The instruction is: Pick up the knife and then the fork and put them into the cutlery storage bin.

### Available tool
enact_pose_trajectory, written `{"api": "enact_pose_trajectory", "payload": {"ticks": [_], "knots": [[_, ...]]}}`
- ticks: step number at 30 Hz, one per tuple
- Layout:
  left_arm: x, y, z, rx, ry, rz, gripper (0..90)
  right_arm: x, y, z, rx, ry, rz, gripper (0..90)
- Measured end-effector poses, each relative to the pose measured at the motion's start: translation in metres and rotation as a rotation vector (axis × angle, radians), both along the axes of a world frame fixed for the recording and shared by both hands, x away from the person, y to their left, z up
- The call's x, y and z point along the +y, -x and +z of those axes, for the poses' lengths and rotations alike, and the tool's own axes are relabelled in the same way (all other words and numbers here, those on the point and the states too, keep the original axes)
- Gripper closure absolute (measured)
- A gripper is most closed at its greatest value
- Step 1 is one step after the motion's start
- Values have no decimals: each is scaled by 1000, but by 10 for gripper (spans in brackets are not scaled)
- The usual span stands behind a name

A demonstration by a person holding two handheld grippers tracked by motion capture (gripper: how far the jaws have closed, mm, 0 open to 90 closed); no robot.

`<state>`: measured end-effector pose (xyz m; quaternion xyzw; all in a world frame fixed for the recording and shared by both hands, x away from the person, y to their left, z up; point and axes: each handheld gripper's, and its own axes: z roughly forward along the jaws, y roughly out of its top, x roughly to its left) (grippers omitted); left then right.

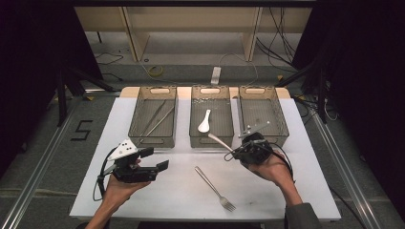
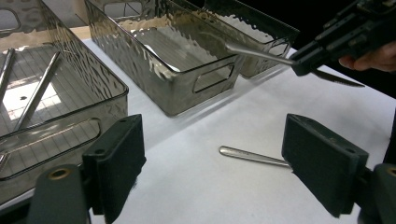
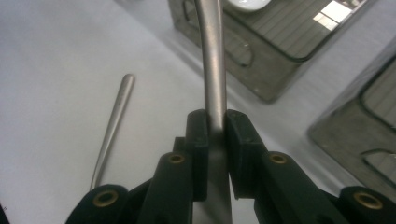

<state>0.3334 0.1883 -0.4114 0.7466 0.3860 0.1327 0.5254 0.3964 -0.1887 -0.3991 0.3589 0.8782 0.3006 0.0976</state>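
My right gripper (image 1: 236, 153) is shut on a metal table knife (image 1: 218, 141) just in front of the middle bin (image 1: 193, 119). The knife's handle points up and left toward that bin's front wall. In the right gripper view the black pads (image 3: 198, 135) press on both sides of the knife (image 3: 212, 70). From the left gripper view, the knife's handle (image 2: 257, 52) sticks out past the right gripper (image 2: 303, 63) and its serrated blade trails behind. My left gripper (image 1: 155, 159) hovers open and empty at the front left. A fork (image 1: 212, 183) lies on the white mat between the hands.
Three clear bins stand in a row at the back of the mat. The left bin (image 1: 134, 114) holds long metal tongs (image 1: 155, 119), the middle one a white spoon (image 1: 204, 121). The right bin (image 1: 282, 117) is just behind my right hand. Dark floor surrounds the table.
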Motion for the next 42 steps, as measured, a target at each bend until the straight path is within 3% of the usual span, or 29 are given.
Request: {"api": "enact_pose_trajectory", "payload": {"ticks": [12,20,27,42], "knots": [[2,0,1,-8,17,11,205,-22,-36,23,-39,-27,-93,807],[2,0,1,-8,32,18,204,-31,-63,34,-42,-36,-143,807],[4,-1,1,3,60,19,205,-40,-87,35,-28,-22,-212,807],[4,-1,1,-2,57,19,205,-59,-125,36,-3,-7,-336,806]]}}
